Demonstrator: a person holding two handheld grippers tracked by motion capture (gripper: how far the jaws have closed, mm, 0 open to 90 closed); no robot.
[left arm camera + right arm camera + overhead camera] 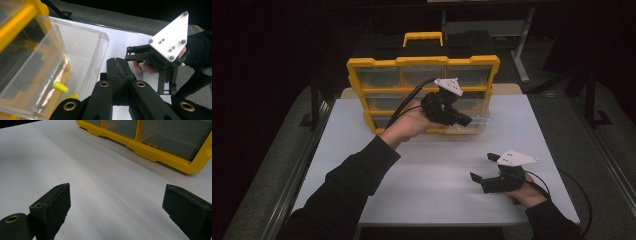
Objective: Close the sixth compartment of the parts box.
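- Where the white table [432, 185] begins at its far edge, a yellow organizer case [422, 62] stands upright with its carry handle on top and its rows of clear-fronted compartments facing the person.
- At the case's lower right, a clear plastic drawer [472, 124] is pulled partway out of its slot and juts toward the person; in the left gripper view the clear plastic drawer [75, 55] sits at the left of the jaws, still partly inside the yellow frame.
- Inside that drawer lie small yellow pieces [60, 87], near its bottom wall; what they are cannot be told.
- The left gripper [460, 119] is held in front of the case's lower rows, just at the protruding drawer, with its grey plate uppermost and its cable looping back over the case front.
- In its own view the left gripper [120, 68] has its jaws clenched pad against pad, with nothing between them; the drawer's corner stands just beside them, and whether they touch it cannot be told.
- The person's dark-sleeved left arm reaches diagonally across the table from the lower left.
- The right gripper [481, 169] rests low over the table's near right part, well apart from the case, pointing left.
- In its own view the right gripper [116, 201] has its jaws spread wide over bare table, grasping nothing, with the case's yellow lower edge [150, 152] farther off.
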